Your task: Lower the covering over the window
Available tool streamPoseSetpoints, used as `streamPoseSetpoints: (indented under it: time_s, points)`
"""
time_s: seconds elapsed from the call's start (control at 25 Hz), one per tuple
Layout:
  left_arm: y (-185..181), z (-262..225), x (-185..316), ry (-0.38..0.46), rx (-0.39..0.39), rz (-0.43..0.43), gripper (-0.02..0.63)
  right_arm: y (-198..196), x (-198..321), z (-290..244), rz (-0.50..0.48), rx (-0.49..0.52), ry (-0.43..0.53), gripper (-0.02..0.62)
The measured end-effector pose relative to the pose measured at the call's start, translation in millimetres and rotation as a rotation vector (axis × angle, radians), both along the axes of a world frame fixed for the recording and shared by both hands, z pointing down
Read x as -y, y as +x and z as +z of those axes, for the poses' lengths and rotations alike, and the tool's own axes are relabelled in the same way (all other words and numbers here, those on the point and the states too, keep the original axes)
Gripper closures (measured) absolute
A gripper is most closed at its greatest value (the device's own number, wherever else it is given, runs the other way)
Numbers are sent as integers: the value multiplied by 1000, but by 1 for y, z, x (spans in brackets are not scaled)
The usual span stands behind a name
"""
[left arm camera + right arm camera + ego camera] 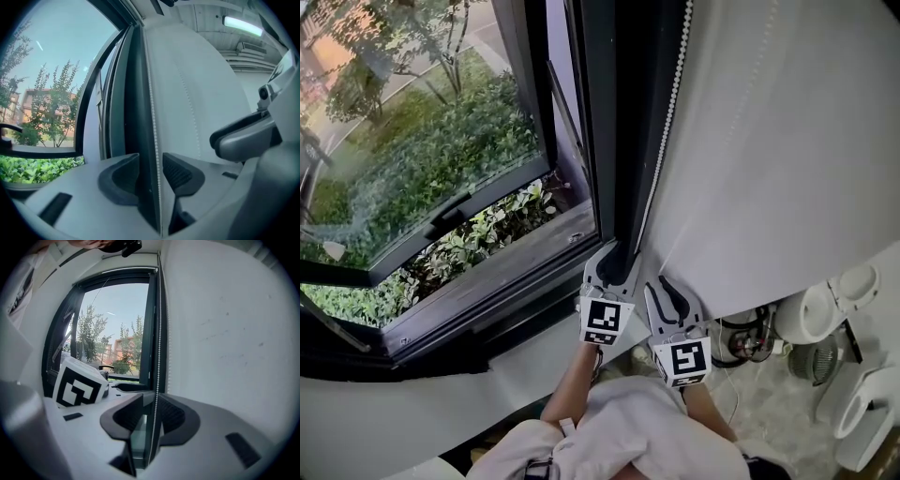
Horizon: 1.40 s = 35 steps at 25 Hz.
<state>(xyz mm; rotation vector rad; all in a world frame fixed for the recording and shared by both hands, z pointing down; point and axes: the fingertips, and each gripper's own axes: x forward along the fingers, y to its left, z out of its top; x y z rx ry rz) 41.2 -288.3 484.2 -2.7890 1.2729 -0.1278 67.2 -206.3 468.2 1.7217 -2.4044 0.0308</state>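
A white bead chain (672,94) hangs along the dark window frame (605,112), beside a white wall (787,141). No covering shows over the window glass (403,141) in any view. My left gripper (614,255) is at the frame's foot. In the left gripper view the left gripper (151,164) is open, with the bead chain (153,117) running free between its pads. My right gripper (667,289) sits just right of it. The right gripper (150,406) shows a gap between its pads, and the bead chain (159,333) passes through close to the right pad.
The window sash (441,216) is tilted outward over green shrubs (450,150). A grey sill (487,272) runs below it. White rounded appliances (825,309) and dark cables (745,342) lie on the floor at lower right. The person's pale sleeves (628,422) fill the bottom.
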Motion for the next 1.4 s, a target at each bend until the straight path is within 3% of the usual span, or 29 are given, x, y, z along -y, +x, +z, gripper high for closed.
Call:
streamPoseSetpoints:
  time_s: [0.48,0.56,0.6,0.84,1.4]
  points:
    - [13,11,18,14,69,-101,437,6,-8,1,-4,7,-5,508]
    - [10,10,19,30,83,-140,461,7,-10,0,-4,7,-4,512]
    - [9,10,19,31,79,-150,508,7,-11,-1,-6,7,-3,511]
    - [4,9,9,-13,11,-89,589,7,-17,-8,-19,8,15,511]
    - [-23,19,-56,-93,-26,-4,591,-35,-12,-85,-203,27,184,511]
